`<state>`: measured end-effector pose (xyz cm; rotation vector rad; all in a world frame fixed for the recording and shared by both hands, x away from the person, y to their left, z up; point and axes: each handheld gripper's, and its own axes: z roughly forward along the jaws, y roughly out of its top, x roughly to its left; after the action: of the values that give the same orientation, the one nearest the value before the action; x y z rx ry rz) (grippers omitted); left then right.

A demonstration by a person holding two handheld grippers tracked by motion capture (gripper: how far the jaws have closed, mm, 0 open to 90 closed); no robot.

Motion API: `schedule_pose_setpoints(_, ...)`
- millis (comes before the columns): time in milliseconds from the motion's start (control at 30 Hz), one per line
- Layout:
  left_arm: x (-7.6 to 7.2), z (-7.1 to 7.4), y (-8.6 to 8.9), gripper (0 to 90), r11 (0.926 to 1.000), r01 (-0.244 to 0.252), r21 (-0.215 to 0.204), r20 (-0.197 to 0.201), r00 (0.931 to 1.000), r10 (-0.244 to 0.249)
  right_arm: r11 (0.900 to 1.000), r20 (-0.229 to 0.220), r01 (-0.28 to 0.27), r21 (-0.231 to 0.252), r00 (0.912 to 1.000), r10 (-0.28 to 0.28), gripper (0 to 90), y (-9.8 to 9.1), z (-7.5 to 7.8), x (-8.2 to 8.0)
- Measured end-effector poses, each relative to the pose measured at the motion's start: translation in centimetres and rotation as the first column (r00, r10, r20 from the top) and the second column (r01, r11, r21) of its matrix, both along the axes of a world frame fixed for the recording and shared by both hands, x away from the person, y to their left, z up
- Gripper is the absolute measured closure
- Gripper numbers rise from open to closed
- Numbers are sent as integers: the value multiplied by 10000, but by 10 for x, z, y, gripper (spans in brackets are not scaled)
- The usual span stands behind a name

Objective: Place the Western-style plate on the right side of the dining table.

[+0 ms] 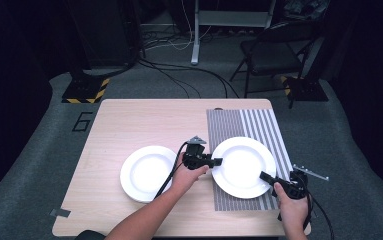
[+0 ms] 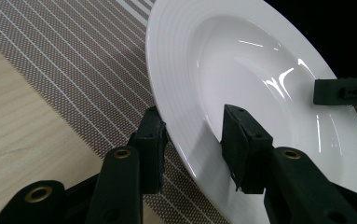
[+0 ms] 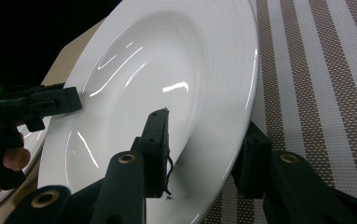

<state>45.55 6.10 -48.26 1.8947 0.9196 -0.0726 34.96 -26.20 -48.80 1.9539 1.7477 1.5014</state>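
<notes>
A pale wooden table [image 1: 129, 125] is carrying a grey-and-white striped woven placemat [image 1: 259, 122] at its right, partly hidden under a round white ceramic plate [image 1: 243, 165]. A second round white plate [image 1: 144, 172] is lying on bare wood to the left, partly covered by the person's left forearm. The left gripper [image 2: 192, 140] is straddling the mat plate's left rim, one jaw above, one below; the right gripper [image 3: 204, 149] is doing likewise at the near right rim. Whether either gripper's pads are pressing is hard to tell.

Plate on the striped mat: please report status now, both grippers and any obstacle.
Left gripper and right gripper each straddle the rim, opposite sides; whether they clamp it is unclear. Plate on striped mat. Second plate just left, apart.
</notes>
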Motion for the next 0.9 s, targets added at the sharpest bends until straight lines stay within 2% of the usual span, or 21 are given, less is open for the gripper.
schedule_pose_setpoints(500,11,-6,-15,605,9998,-137,108,-27,9999,137,9987,-274,484,-182,9984,-489,601,-7,-8,10)
schedule_pose_setpoints(900,22,-8,-21,604,9994,-349,-3,-17,9994,349,9975,-168,600,-381,9980,-607,601,-12,-6,24)
